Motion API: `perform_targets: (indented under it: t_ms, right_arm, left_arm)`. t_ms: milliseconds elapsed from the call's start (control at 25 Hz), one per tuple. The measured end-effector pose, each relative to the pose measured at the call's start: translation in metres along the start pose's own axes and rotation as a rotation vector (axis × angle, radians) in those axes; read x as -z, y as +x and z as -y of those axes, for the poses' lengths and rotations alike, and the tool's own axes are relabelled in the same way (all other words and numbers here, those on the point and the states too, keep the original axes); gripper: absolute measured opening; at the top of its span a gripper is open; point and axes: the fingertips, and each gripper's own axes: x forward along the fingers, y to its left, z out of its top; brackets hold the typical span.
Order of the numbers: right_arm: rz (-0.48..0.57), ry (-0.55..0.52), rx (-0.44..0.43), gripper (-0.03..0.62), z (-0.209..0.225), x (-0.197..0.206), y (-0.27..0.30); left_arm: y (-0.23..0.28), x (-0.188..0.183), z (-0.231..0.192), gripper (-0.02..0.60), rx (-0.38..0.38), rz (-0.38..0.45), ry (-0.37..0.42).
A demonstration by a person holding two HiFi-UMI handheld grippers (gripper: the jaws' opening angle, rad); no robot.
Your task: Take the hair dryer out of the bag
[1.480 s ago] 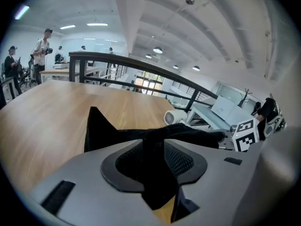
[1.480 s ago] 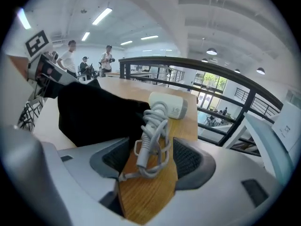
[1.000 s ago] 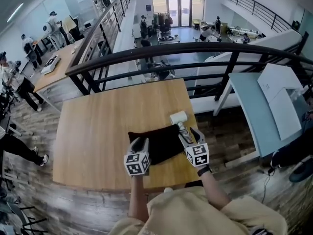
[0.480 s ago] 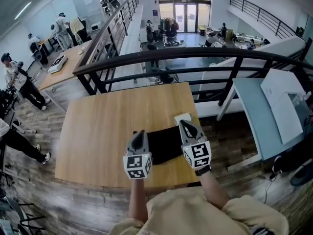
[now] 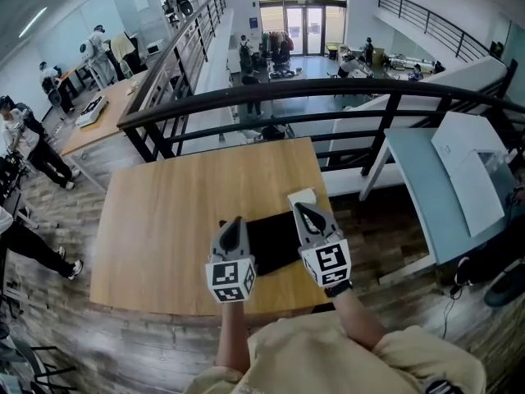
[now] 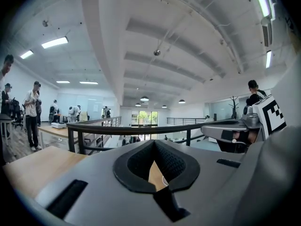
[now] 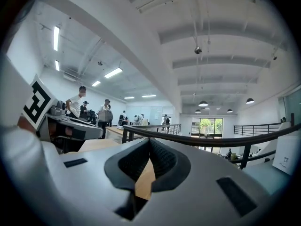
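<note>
We find one container, a black bag (image 5: 275, 240), lying flat on the table (image 5: 164, 220) near its near edge, toward the near right corner. The hair dryer (image 5: 302, 196), white, shows at the bag's far right end, close to the table's right edge. Only a small part of it is visible past the right gripper, and we cannot tell whether the rest of it sits inside the bag.

The left gripper (image 5: 235, 226) is held above the bag's left end, clear of it. In its own view the left gripper (image 6: 153, 144) has just been closing, and its jaws now stand together with nothing between them.

The right gripper (image 5: 304, 213) is held above the bag's right end and covers part of the hair dryer from the head view. In its own view the right gripper (image 7: 149, 141) has likewise just been closing. Its jaws meet and hold nothing.

Beyond the table's far edge runs a dark railing (image 5: 328, 84). A pale blue side table (image 5: 414, 179) stands off the right edge and carries a white box (image 5: 467, 162). We see nothing lying across the bag or the hair dryer.
</note>
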Motion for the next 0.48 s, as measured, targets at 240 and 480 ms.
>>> perform_targets:
  t_ms: [240,480]
  right_arm:
    - [-0.01,0.001,0.0,0.015,-0.003,0.002,-0.002]
    - [-0.037,0.02,-0.009,0.015,-0.013,0.017,-0.009]
  left_arm:
    - [0.002,0.008,0.002,0.012,-0.002,-0.027,0.003]
    - [-0.004,0.029,0.003,0.014,-0.01,-0.084,0.006]
